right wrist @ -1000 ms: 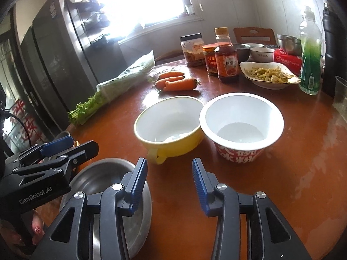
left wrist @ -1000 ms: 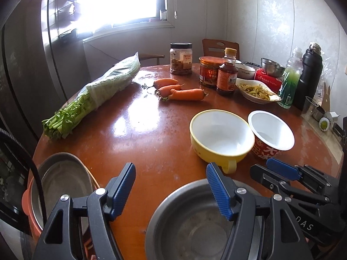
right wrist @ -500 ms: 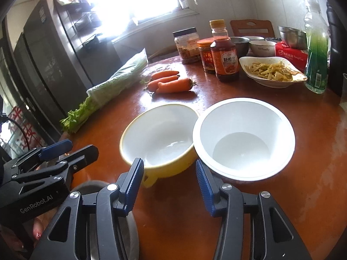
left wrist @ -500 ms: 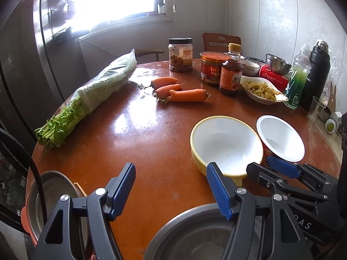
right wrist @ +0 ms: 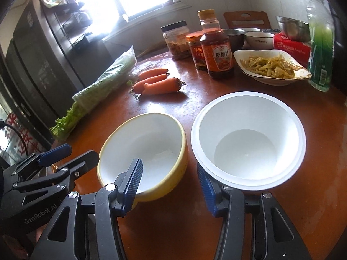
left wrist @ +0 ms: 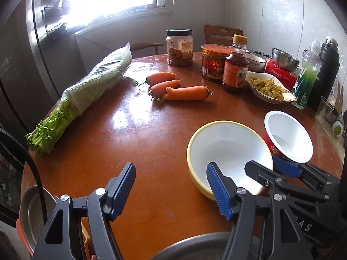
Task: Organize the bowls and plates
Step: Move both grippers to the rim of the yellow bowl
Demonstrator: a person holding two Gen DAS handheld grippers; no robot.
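Observation:
A yellow bowl with a white inside (left wrist: 227, 149) (right wrist: 147, 145) and a white paper bowl with red print (left wrist: 288, 134) (right wrist: 249, 138) stand side by side on the round brown table (left wrist: 134, 143). My right gripper (right wrist: 171, 179) is open, its fingers straddling the gap between the two bowls at their near rims; it also shows in the left wrist view (left wrist: 271, 169). My left gripper (left wrist: 171, 188) is open and empty over the table, left of the yellow bowl. A steel bowl (left wrist: 201, 247) lies below it, and a steel plate (left wrist: 32, 212) sits at the left edge.
Three carrots (left wrist: 173, 86), a bagged bunch of celery (left wrist: 86, 93), jars and a sauce bottle (left wrist: 235, 65), a dish of food (left wrist: 269, 86), a green bottle (left wrist: 305, 80), a black flask (left wrist: 325, 71) and more bowls stand at the far side.
Both grippers have moved forward over the table. The steel bowl has slid down to the frame's bottom, and the right gripper now reaches the two bowls' near rims.

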